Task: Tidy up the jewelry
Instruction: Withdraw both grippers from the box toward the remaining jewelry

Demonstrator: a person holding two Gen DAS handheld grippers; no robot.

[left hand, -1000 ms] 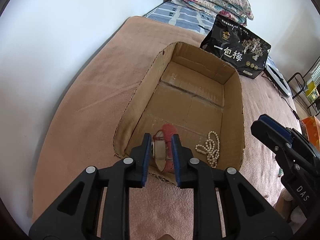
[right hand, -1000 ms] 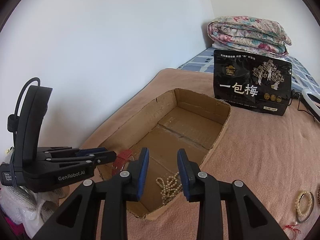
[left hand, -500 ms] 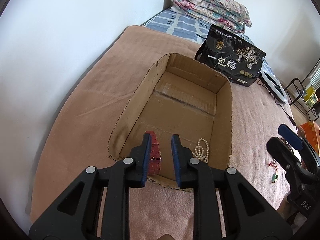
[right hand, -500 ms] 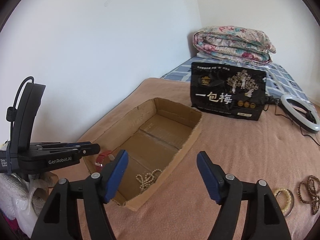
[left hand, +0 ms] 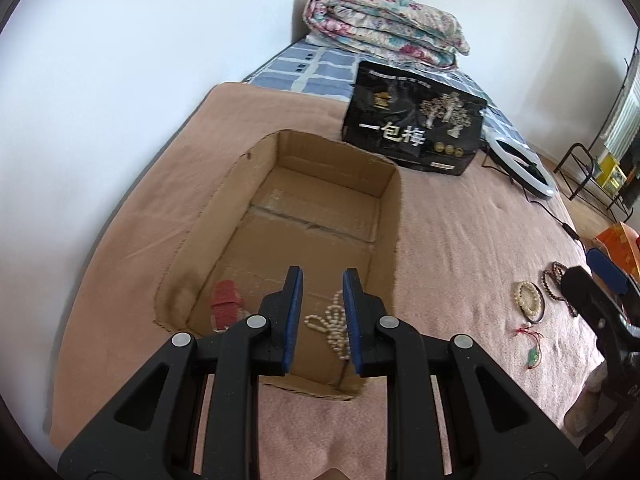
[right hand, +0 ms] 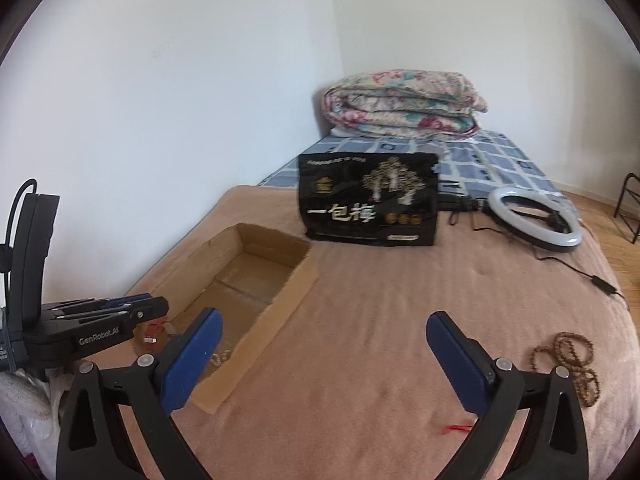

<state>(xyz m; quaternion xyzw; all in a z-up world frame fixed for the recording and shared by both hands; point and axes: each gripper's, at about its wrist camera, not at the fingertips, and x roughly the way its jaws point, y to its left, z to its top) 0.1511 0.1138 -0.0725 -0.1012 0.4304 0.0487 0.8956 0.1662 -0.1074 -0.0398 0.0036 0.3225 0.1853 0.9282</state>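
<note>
Red watch (left hand: 226,305) & pearl strand (left hand: 334,326) lie in cardboard box (left hand: 394,216); bracelets (left hand: 529,297), maybe beaded, outside.

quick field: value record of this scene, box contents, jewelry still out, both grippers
box: open cardboard box on the pink blanket
in box: red watch; pearl necklace
still on blanket: pale bead bracelet; brown bead strand; green pendant on red cord
left gripper: jaws narrow, nothing between them
right gripper: jaws opening wide, nothing between them
behind box: black snack bag
</note>
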